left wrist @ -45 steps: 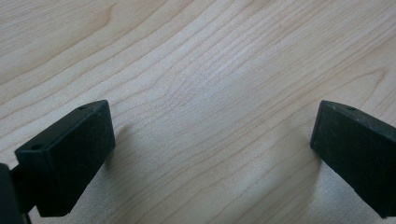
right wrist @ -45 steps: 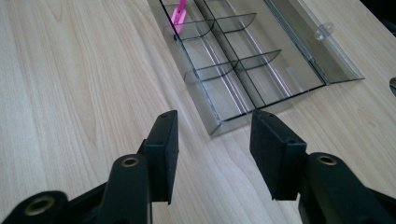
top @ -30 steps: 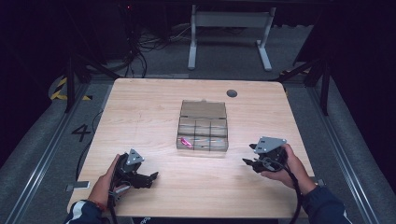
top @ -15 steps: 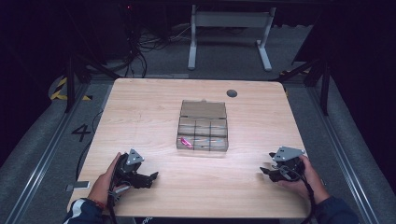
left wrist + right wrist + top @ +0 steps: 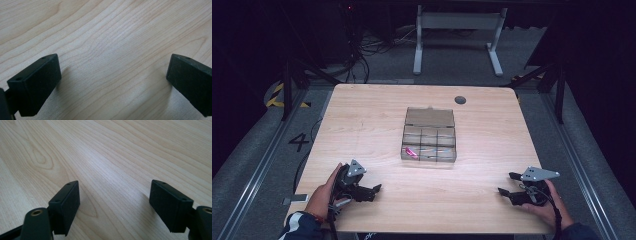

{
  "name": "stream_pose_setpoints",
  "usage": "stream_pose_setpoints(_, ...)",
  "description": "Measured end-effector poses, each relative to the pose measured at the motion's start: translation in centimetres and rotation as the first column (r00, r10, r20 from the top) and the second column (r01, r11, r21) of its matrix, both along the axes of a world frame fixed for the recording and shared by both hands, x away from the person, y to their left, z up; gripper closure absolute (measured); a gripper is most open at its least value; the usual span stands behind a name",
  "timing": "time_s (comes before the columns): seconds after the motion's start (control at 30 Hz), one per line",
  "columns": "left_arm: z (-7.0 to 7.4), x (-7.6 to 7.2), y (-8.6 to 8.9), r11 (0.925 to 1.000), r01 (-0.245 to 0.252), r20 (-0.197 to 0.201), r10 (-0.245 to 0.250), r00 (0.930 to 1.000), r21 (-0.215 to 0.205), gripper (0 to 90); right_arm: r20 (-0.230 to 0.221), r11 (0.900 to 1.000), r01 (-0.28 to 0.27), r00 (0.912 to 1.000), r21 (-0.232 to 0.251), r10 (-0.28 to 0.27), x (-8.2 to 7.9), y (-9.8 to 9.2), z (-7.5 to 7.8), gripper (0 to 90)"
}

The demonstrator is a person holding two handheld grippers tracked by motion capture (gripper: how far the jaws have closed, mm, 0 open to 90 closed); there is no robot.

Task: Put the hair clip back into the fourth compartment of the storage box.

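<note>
Both hand-held grippers, left (image 5: 373, 191) and right (image 5: 508, 186), gape empty; compartment box (image 5: 429, 136) sits well apart.

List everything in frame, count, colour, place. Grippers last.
Table: 1, light wood grain, centre of the high view.
Compartment box: 1, clear plastic, lid open toward the far side, middle of the table.
Pink item: 1, pink, in the box's near-left compartment; too small to identify.
Cable grommet: 1, dark, far edge of the table, right of centre.
Floor marking "4": 1, dark on grey floor, left of the table.
Desk frame: 1, grey metal legs, on the floor beyond the table.
Left gripper: 1, black, near-left of the table, jaws open, nothing between them.
Right gripper: 1, black, near-right, jaws have just been opening, nothing between them.
</note>
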State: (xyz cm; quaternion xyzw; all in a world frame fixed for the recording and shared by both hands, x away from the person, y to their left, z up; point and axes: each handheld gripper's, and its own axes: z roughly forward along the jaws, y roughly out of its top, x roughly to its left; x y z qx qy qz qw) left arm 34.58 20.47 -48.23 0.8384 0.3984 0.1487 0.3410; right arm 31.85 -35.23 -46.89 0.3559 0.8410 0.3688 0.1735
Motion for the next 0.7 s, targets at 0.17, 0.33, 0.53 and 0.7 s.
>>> stream_pose_setpoints(0.17,-0.01,0.00,-0.01,1.0000,0.000,-0.001,0.000,1.0000,-0.001,0.1,-0.001,1.000,0.002,1.0000,0.000,-0.002,0.02,0.01,-0.01,24.1)
stream_pose_setpoints(0.33,-0.01,0.00,0.00,1.0000,0.001,-0.001,-0.001,1.0000,-0.001,0.2,0.000,1.000,0.002,1.0000,-0.002,-0.002,0.04,0.00,0.00,23.9)
stream_pose_setpoints(0.53,-0.02,-0.03,0.00,1.0000,-0.001,-0.001,0.001,1.0000,-0.003,0.1,-0.002,1.000,-0.003,1.0000,-0.001,0.003,0.19,0.01,-0.02,22.9)
stream_pose_setpoints(0.7,-0.01,-0.03,0.00,1.0000,-0.002,-0.001,0.002,1.0000,-0.002,0.1,-0.003,1.000,-0.007,1.0000,-0.003,0.007,0.22,-0.01,0.00,22.8)
